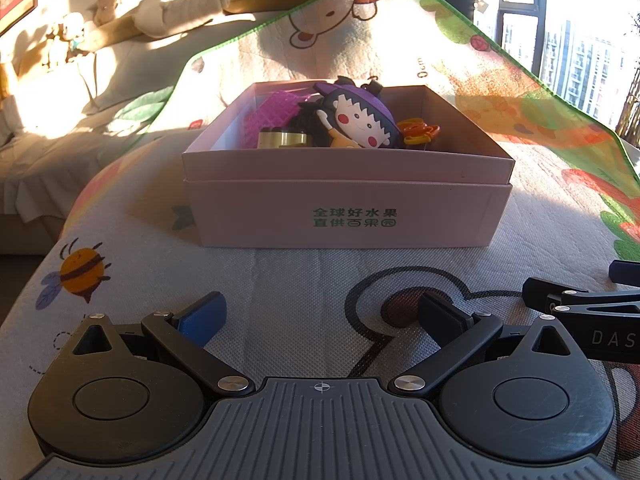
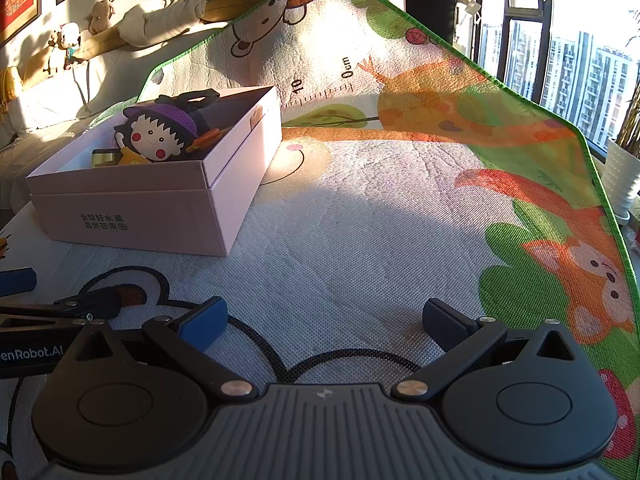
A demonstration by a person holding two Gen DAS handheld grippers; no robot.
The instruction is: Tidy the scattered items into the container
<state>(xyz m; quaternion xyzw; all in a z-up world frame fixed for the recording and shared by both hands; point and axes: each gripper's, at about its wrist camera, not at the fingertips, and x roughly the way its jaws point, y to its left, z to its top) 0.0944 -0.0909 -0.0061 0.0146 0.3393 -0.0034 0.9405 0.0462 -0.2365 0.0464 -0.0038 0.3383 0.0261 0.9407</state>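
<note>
Pink cardboard box (image 1: 348, 200), near the play mat's (image 2: 360, 220) left edge, already holds the cartoon doll (image 1: 360, 118). Left gripper (image 1: 320, 318) and right gripper (image 2: 324, 318) are spread, empty; any stray should be sought before reaching.

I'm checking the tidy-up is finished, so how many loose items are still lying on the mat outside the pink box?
0. None shows on the mat. The cartoon doll, purple mesh piece, gold tin and orange clips sit inside the pink box. Anything behind it would be hidden.
</note>
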